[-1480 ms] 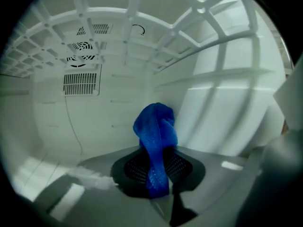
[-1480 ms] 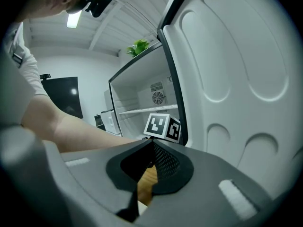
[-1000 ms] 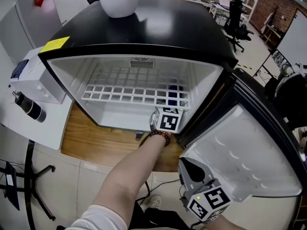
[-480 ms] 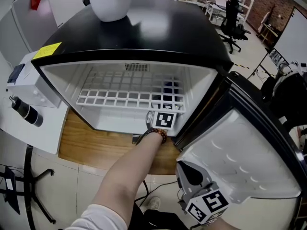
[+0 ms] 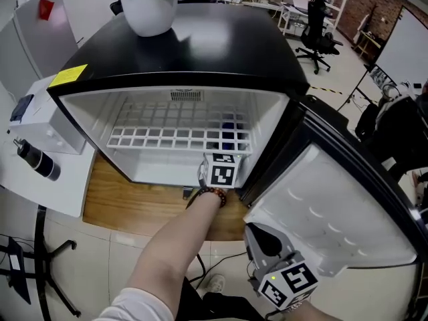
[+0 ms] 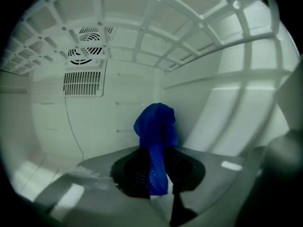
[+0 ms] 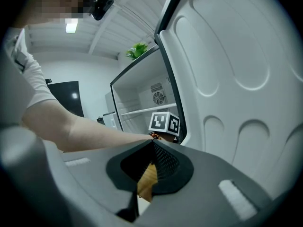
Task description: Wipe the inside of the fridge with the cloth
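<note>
A blue cloth (image 6: 155, 126) hangs bunched between the jaws of my left gripper (image 6: 159, 176), which is shut on it deep inside the white fridge (image 5: 87, 105). The cloth is close to the rear right corner, below the wire shelf (image 5: 167, 138). In the head view the cloth (image 5: 229, 130) shows through the shelf bars, and the left gripper's marker cube (image 5: 221, 172) sits at the fridge opening. My right gripper (image 5: 259, 234) is shut with nothing in it, low in front of the open fridge door (image 5: 334, 212).
A white plant pot (image 5: 150, 9) stands on the fridge's black top. The fridge rests on a wooden board (image 5: 127, 206). To the left are a white box (image 5: 40, 116) and a black cylinder (image 5: 37, 160). A fan grille (image 6: 84, 60) is in the back wall.
The head view has drifted slightly. Both grippers keep about the same places relative to the fridge, and the cloth stays held.
</note>
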Motion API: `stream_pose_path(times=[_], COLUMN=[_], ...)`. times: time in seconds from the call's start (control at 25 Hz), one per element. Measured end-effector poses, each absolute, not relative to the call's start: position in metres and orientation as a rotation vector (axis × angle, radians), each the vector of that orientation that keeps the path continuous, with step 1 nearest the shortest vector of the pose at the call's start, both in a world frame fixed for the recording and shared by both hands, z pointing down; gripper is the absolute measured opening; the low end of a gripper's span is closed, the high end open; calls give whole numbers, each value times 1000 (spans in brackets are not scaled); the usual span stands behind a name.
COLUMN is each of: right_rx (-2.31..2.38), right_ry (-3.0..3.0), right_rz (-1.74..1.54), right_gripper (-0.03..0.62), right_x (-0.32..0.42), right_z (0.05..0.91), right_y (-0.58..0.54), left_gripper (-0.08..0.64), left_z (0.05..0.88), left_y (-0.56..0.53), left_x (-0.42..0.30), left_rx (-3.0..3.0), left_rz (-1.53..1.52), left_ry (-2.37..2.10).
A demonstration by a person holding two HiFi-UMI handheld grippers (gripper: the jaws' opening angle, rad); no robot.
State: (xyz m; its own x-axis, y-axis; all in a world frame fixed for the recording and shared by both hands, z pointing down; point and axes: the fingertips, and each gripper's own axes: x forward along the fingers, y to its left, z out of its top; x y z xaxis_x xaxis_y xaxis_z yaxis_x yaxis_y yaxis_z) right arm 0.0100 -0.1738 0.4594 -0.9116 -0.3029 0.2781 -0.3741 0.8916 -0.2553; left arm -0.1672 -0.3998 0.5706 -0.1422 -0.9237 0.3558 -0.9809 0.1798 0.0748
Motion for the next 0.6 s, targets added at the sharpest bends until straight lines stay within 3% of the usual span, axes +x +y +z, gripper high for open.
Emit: stream_pose_path(times=[0.6], right_rx=[521], right_ry=[-2832], right_rz=[381], right_gripper=[2], right_x=[11], right_z=[436], right_y=[-160], left_gripper=[67], left_z=[543], left_y=[-308], left_x=[-134], left_rx=[1972], left_rz=[293], left_ry=[-2011])
